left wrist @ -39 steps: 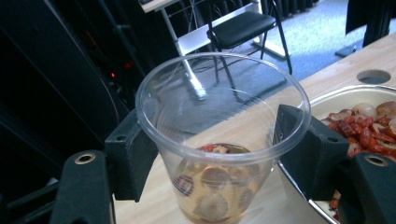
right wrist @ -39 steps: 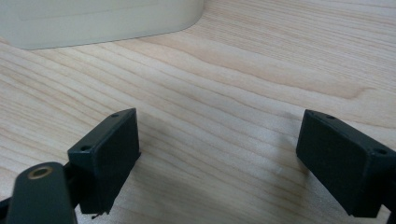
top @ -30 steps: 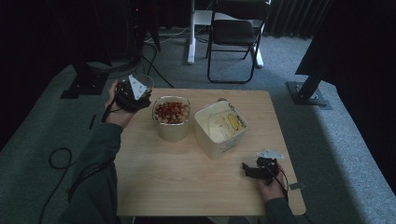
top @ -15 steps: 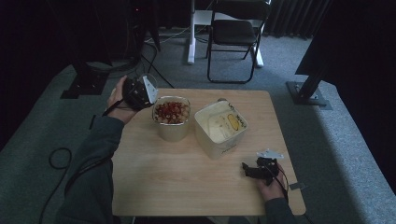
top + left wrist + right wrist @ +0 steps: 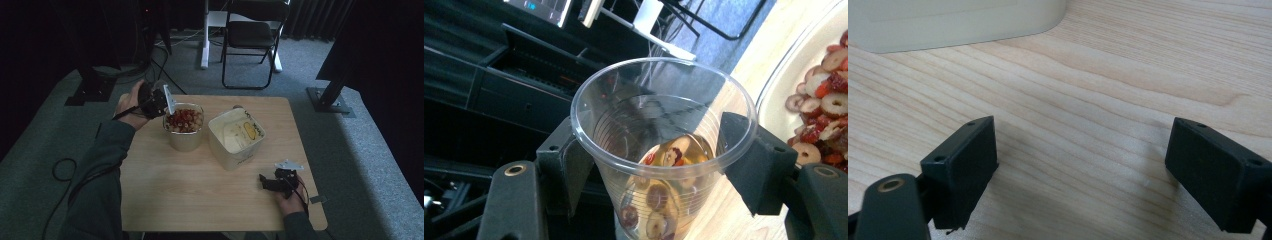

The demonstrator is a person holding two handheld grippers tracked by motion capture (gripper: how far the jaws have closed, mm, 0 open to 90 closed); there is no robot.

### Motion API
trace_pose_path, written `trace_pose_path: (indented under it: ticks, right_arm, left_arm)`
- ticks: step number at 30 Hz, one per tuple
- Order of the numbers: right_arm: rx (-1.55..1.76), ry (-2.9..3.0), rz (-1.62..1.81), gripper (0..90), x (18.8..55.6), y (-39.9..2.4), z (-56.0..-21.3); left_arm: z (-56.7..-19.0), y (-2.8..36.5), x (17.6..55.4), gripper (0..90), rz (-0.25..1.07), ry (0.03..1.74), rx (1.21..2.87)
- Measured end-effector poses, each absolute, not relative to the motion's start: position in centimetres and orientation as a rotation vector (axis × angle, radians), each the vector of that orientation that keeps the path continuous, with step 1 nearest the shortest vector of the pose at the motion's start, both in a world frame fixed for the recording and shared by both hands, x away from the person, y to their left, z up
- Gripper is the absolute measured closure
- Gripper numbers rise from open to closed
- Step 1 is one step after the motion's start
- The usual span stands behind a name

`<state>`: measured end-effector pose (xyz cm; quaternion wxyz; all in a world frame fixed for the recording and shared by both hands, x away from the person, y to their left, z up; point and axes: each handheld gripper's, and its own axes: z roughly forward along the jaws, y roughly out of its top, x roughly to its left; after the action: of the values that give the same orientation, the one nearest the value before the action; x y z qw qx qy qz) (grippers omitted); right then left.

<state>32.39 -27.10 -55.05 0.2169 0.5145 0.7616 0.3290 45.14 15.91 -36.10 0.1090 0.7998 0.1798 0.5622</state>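
On the wooden table point(image 5: 200, 200) we see a round bowl point(image 5: 183, 140) of sliced dried fruit and, to its right, a cream tub point(image 5: 235, 157). Our left gripper point(image 5: 659, 165) pinches a clear plastic cup point(image 5: 664, 150) with some fruit slices in it, at the bowl's far left rim. We should tilt it slowly, mouth over the bowl, without squeezing. The right gripper point(image 5: 1080, 170) rests spread and empty at the near right.

Left claw point(image 5: 159, 102) clamped, right claw point(image 5: 265, 182) spread wide.
Left forearm is raised and extended forward; right hand point(image 5: 287, 200) is rested low.
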Motion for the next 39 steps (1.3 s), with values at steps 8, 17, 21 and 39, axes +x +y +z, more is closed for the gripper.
trace_pose_path:
  ticks: [8,17,21,39]
  right_arm:
    - [1.425,2.11,0.911,12.8,32.4,-27.1,-55.1]
    - [1.426,2.109,0.912,12.8,32.4,-27.1,-55.1]
    - [1.425,2.109,0.912,12.8,32.4,-27.1,-55.1]
    - [1.426,2.109,0.913,12.8,32.4,-27.1,-55.1]
  left_arm:
    - [-36.4,15.0,45.3,32.5,1.726,0.43,2.422]
    - [-36.3,14.0,45.1,33.4,1.843,0.282,2.499]
    - [-36.5,13.2,44.9,33.5,1.939,0.165,2.539]
    - [-36.7,12.0,44.5,35.1,2.16,-0.106,2.553]
